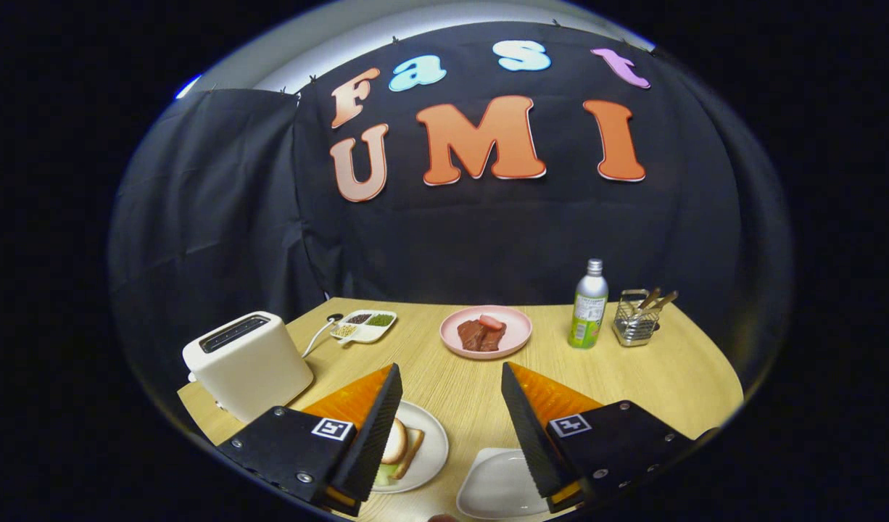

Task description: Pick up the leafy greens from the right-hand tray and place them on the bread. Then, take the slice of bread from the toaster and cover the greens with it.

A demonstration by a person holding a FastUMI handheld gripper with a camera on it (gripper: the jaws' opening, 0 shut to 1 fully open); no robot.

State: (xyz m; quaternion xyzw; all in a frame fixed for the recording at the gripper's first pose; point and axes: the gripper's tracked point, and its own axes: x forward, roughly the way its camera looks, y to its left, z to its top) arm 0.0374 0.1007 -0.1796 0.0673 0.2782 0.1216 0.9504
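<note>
Gripper (450, 406) fingers spread apart, empty; bread (401, 444) on white plate (428, 453) at the desk's (452, 377) near edge, beside the left finger (378, 428).

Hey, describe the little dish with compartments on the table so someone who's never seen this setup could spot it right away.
Start at the white toaster on the wooden table, beyond the open gripper. Past the toaster, toward the black cloth wall, lies a small white divided dish, beside the pink plate of meat. Unlike the other dishes, it is split into small compartments holding dark, green and pale bits.
</note>
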